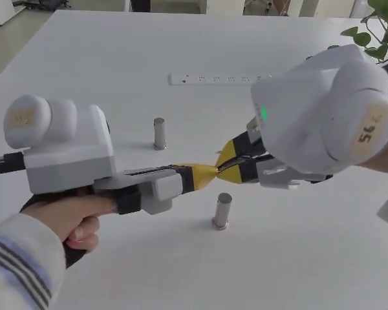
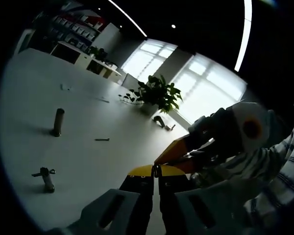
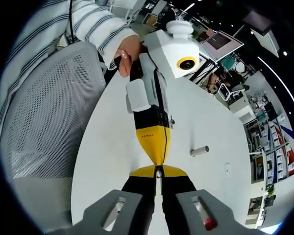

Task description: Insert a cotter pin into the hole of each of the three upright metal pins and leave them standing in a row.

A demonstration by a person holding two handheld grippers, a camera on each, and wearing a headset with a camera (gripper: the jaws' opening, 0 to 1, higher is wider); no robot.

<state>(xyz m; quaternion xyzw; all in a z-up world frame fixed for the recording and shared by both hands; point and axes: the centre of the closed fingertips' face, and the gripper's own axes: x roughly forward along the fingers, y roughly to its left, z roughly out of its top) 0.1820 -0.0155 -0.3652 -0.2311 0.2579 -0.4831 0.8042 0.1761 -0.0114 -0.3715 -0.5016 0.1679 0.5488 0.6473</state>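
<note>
The tiny dark bit (image 2: 157, 170) where my left claw (image 1: 212, 174) meets my right claw (image 1: 221, 168) is too small for me to name.

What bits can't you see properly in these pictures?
- What the left tongs and right tongs pinch: head view, their yellow tips cover it; tiny in both gripper views.
- Holes in the near metal pin and far metal pin: head view, too small.
- The little thing beside the plant: left gripper view, too blurred to name.

Striped sleeve (image 1: 16, 261); white left gripper (image 1: 210, 174) (yellow-tipped black jaws).
</note>
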